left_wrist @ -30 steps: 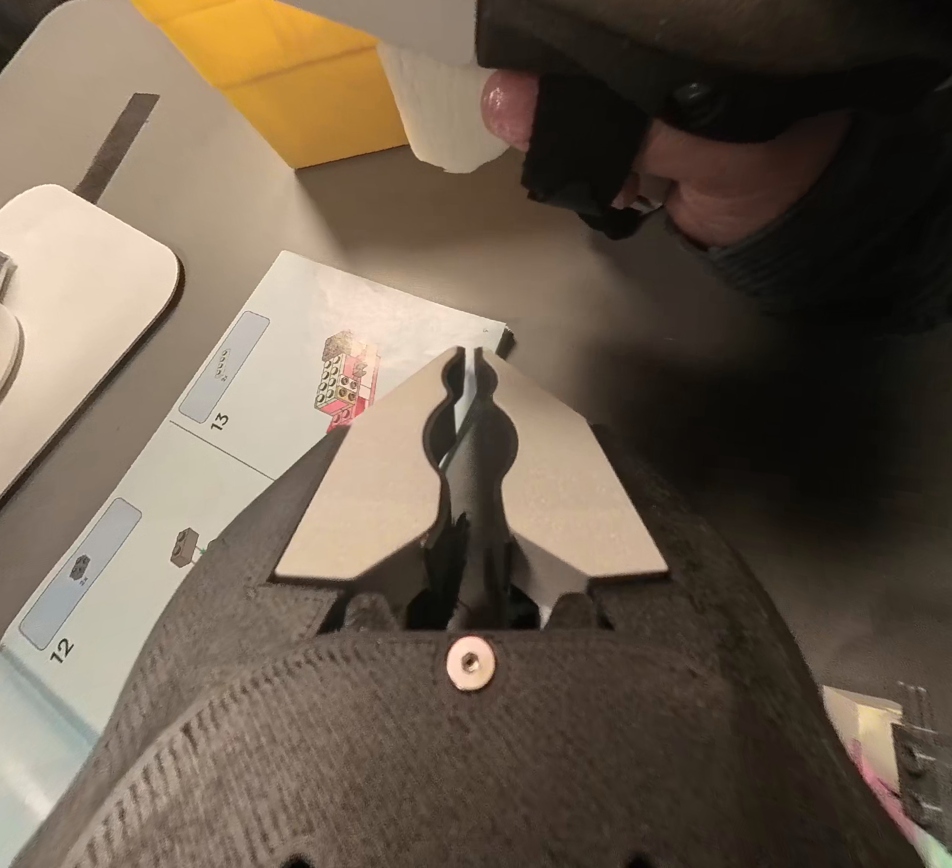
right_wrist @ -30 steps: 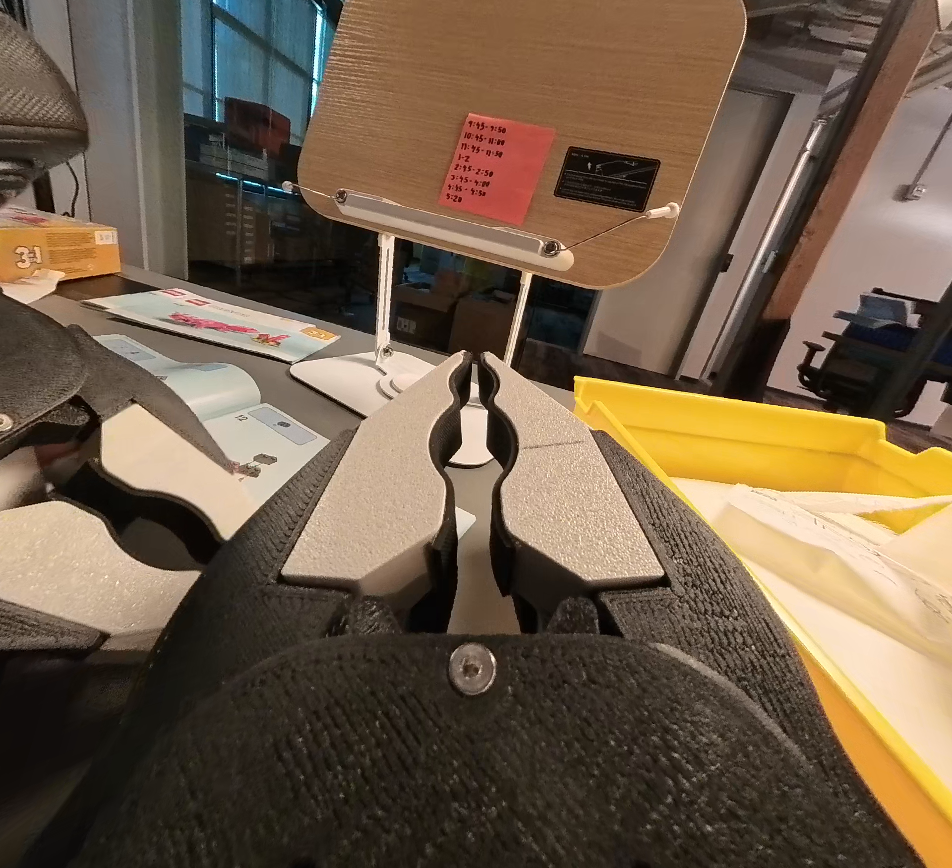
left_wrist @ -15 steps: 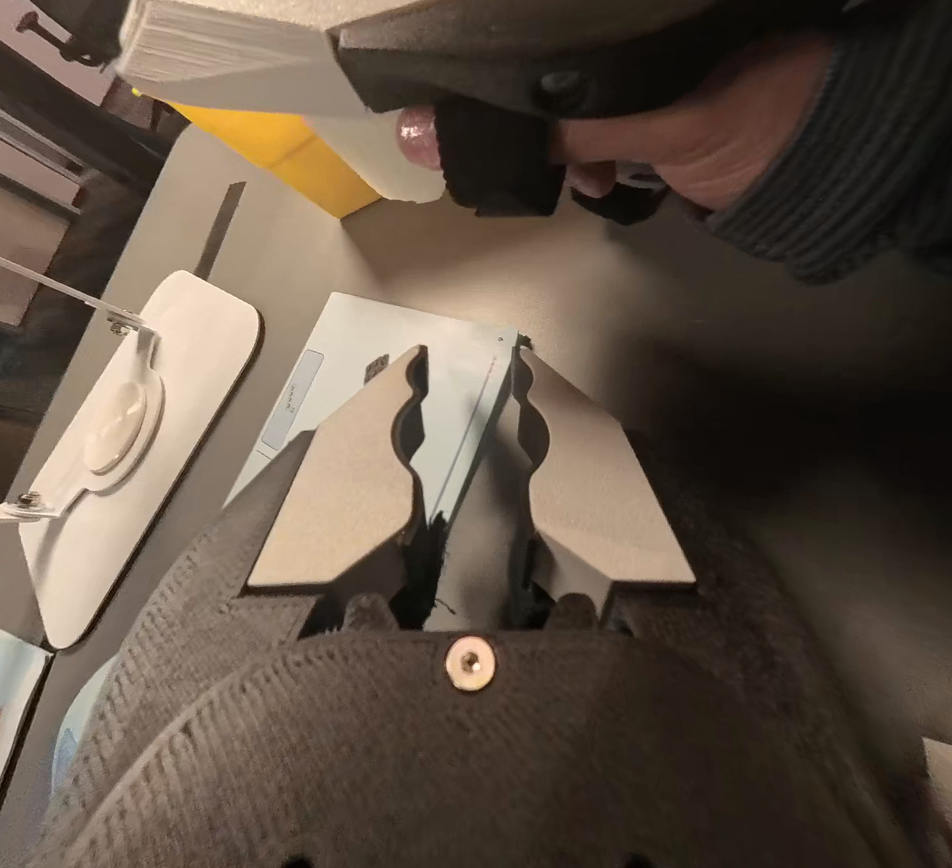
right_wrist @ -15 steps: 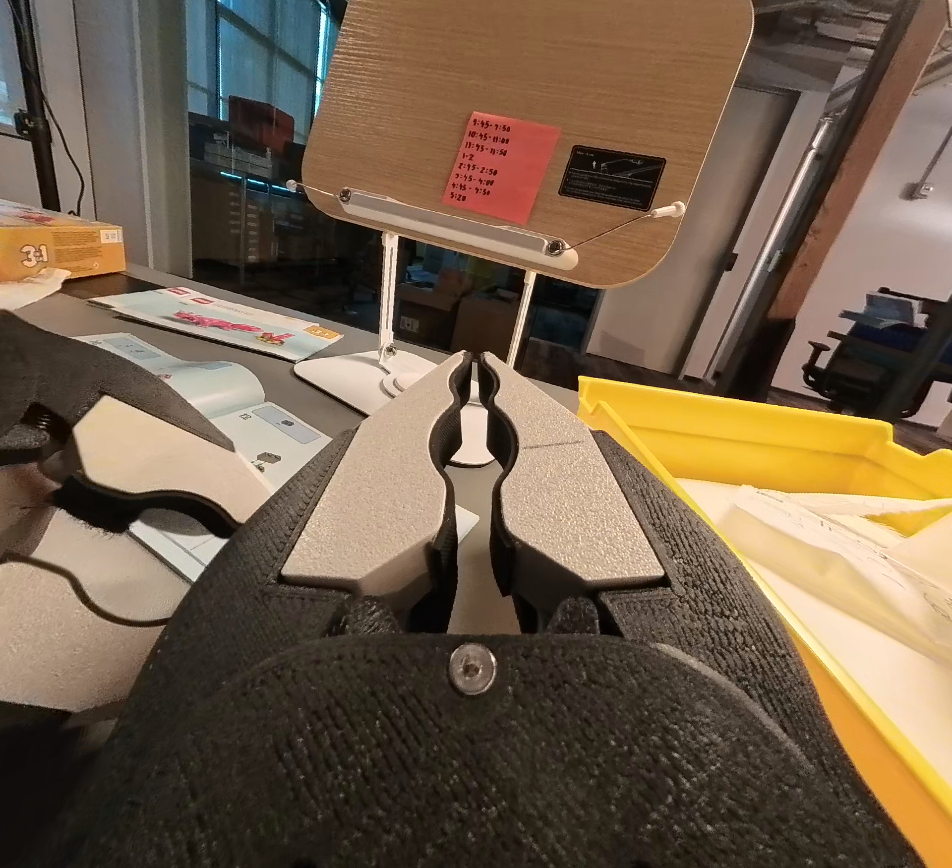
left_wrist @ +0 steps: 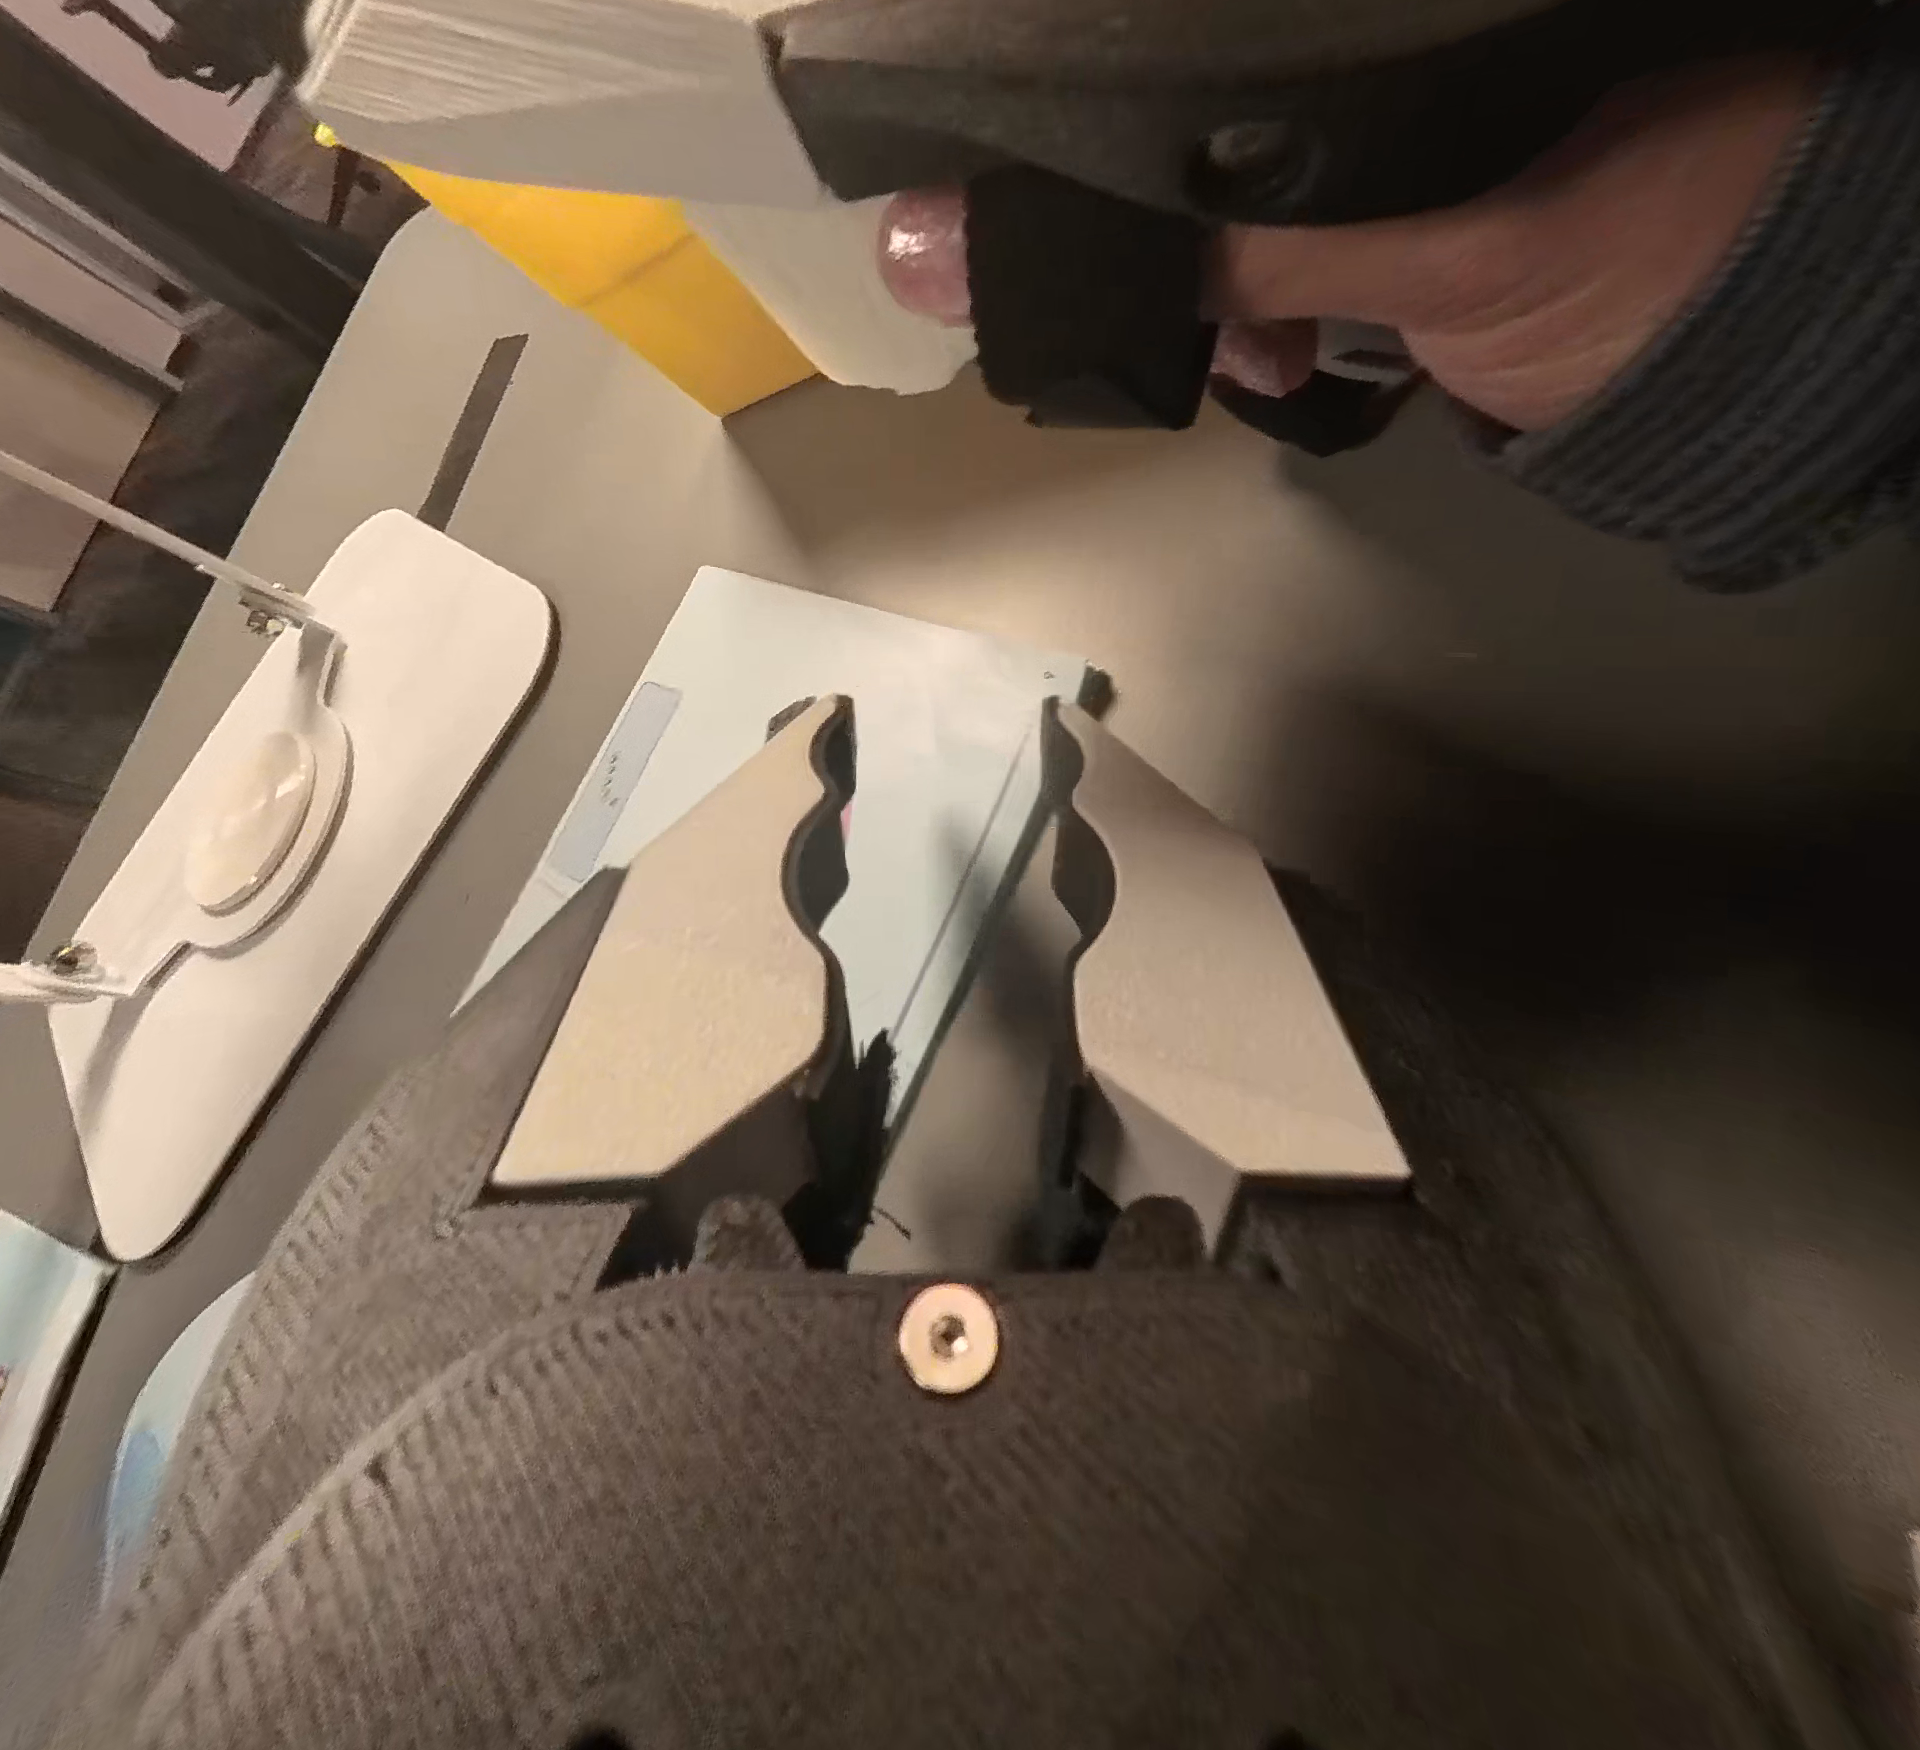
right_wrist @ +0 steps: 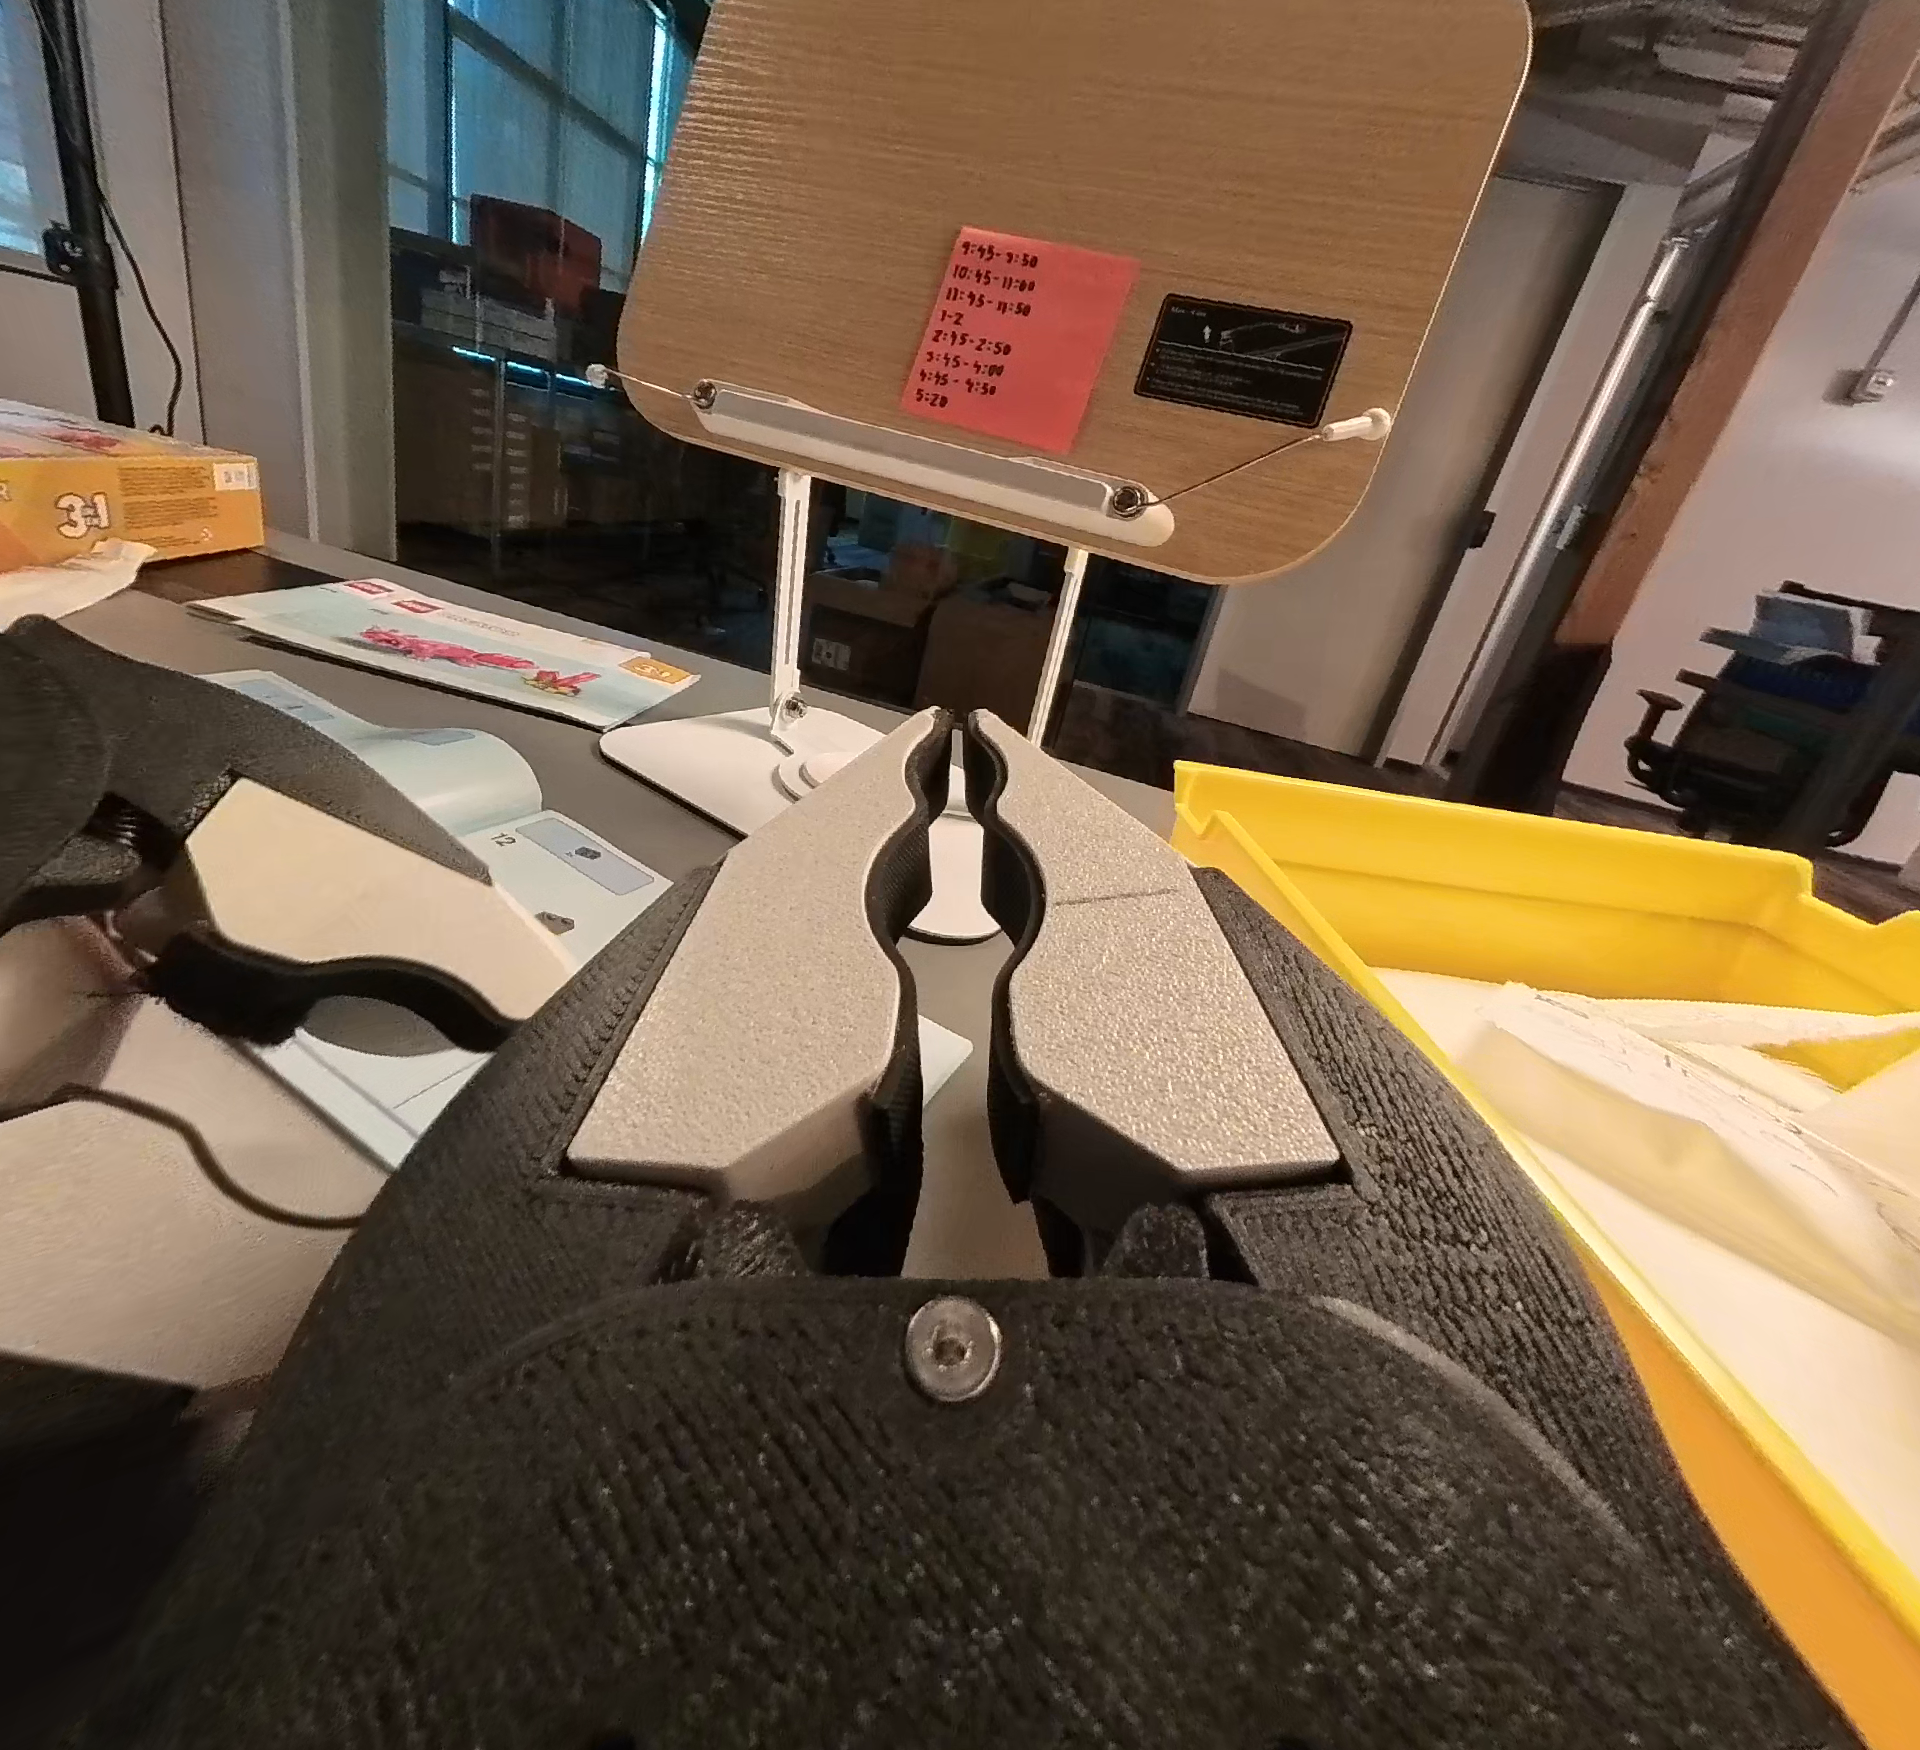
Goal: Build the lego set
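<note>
left tongs [left_wrist: 948, 713] stand parted and bare; right tongs [right_wrist: 958, 720] are closed on nothing.

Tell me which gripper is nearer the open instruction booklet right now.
Left. The left gripper hangs open right over the open instruction booklet; the right gripper, shut, sits beside it, by the yellow bin.

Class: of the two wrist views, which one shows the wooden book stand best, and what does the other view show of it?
The right wrist view: the book stand appears whole there, with its wooden board, ledge, two white legs and white base. The left wrist view shows only its flat white base and part of one leg; the board is out of frame.
</note>
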{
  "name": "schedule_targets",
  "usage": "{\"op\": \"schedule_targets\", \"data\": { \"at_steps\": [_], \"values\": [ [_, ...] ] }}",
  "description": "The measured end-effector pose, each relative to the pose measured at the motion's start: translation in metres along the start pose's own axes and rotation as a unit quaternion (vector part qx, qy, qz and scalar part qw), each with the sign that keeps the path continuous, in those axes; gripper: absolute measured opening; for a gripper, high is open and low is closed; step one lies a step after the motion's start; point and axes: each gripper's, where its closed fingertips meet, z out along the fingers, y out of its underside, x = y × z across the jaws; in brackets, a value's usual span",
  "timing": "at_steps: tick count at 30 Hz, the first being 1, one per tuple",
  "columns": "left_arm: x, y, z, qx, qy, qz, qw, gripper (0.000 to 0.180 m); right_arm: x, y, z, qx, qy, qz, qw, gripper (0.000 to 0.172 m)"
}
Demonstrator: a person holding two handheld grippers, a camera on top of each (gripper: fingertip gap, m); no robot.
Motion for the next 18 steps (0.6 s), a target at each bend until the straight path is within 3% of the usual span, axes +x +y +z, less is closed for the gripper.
{"op": "schedule_targets", "data": {
  "at_steps": [7, 13, 18],
  "values": [
    [-0.005, 0.003, -0.001, -0.004, -0.018, 0.007, 1.000, 0.031, 0.000, 0.000, 0.000, 0.000, 0.000, 0.001, 1.000, 0.000],
    [0.008, -0.010, 0.001, 0.022, 0.061, -0.062, 0.996, 0.054, 0.000, 0.000, 0.000, 0.000, 0.000, 0.001, 1.000, 0.000],
    [0.009, -0.008, 0.009, 0.004, 0.078, -0.071, 0.994, 0.053, 0.000, 0.000, 0.000, 0.000, -0.001, 0.000, 1.000, 0.000]
  ]
}}
